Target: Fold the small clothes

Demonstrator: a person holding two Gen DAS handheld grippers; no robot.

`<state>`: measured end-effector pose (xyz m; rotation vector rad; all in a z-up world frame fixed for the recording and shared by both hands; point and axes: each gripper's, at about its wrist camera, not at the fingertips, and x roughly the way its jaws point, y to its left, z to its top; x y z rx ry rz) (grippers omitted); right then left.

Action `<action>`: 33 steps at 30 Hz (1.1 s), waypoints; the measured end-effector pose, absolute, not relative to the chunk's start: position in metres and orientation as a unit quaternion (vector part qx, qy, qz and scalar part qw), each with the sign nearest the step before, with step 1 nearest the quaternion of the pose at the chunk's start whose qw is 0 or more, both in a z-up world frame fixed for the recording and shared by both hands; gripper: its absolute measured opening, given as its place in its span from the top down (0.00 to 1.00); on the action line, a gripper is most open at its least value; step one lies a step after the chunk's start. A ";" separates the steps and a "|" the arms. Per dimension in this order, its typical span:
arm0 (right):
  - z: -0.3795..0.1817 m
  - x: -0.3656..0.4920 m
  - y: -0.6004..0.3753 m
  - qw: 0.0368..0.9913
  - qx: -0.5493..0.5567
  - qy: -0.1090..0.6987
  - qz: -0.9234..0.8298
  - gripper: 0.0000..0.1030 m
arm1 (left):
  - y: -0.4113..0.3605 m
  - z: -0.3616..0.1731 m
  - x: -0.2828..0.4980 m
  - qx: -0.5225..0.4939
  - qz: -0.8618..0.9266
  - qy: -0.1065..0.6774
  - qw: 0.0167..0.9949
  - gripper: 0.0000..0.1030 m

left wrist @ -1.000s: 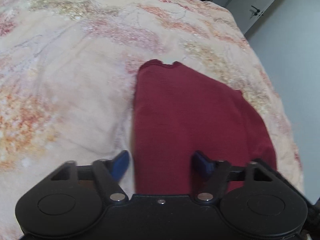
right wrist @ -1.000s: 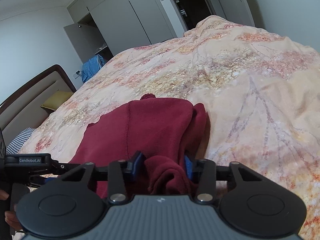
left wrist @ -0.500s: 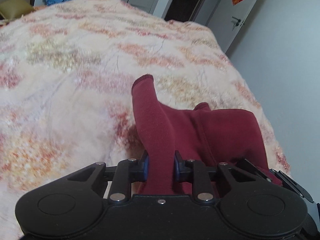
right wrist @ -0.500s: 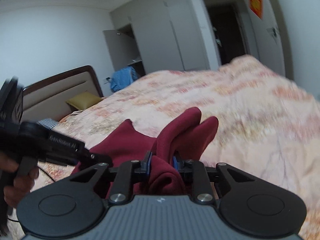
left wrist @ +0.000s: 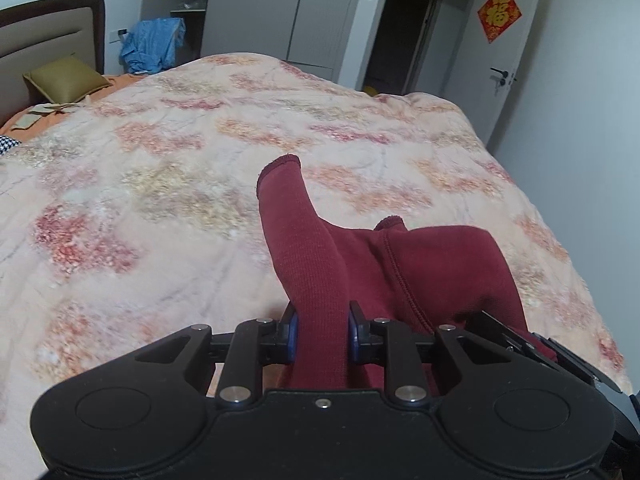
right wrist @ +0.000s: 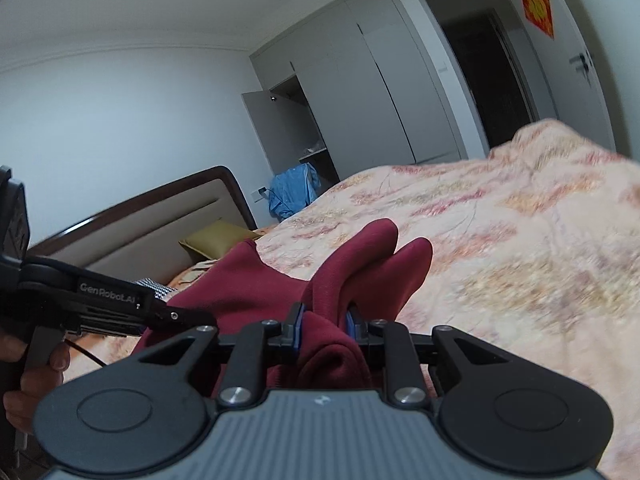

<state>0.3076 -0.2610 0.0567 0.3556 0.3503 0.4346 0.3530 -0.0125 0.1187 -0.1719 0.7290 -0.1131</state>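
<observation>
A small dark red knit garment (left wrist: pixel 400 268) is lifted off the floral bedspread (left wrist: pixel 160 208). My left gripper (left wrist: pixel 322 338) is shut on a strip of its cloth, which stands up between the blue pads and ends in a cuff-like tip. My right gripper (right wrist: pixel 324 330) is shut on another bunched edge of the same red garment (right wrist: pixel 248 284), whose folds rise past the pads. The left gripper's body (right wrist: pixel 100 300) shows at the left of the right wrist view, held by a hand.
The bedspread (right wrist: pixel 520 260) covers a wide bed. A headboard (left wrist: pixel 44 40) and an olive pillow (left wrist: pixel 64 80) lie at the far left, blue clothes (left wrist: pixel 152 44) beside wardrobes, an open dark doorway (left wrist: pixel 396 28) and a white door (left wrist: pixel 496 60) beyond the bed.
My left gripper has closed on the garment's edge. Both grippers have lifted the garment off the bed and tilted up, so the room beyond has come into view.
</observation>
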 end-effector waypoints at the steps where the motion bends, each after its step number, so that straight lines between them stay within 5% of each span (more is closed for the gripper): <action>1: 0.052 0.316 -0.256 0.943 0.182 0.179 0.213 0.77 | -0.005 0.113 0.358 -0.087 -0.051 0.358 0.928 0.76; 10: -0.015 0.362 -0.233 0.937 0.130 0.284 0.158 0.76 | 0.018 0.017 0.382 -0.107 -0.034 0.413 0.904 0.75; 20: -0.036 0.349 -0.245 0.936 0.129 0.303 0.124 0.68 | 0.017 0.017 0.379 -0.100 -0.040 0.408 0.907 0.60; 25: -0.031 0.348 -0.240 0.939 0.107 0.308 0.108 0.47 | 0.016 0.023 0.373 -0.093 -0.030 0.399 0.912 0.32; 33: -0.002 0.329 -0.238 0.950 0.098 0.278 0.105 0.07 | 0.012 0.050 0.351 -0.071 -0.011 0.369 0.927 0.12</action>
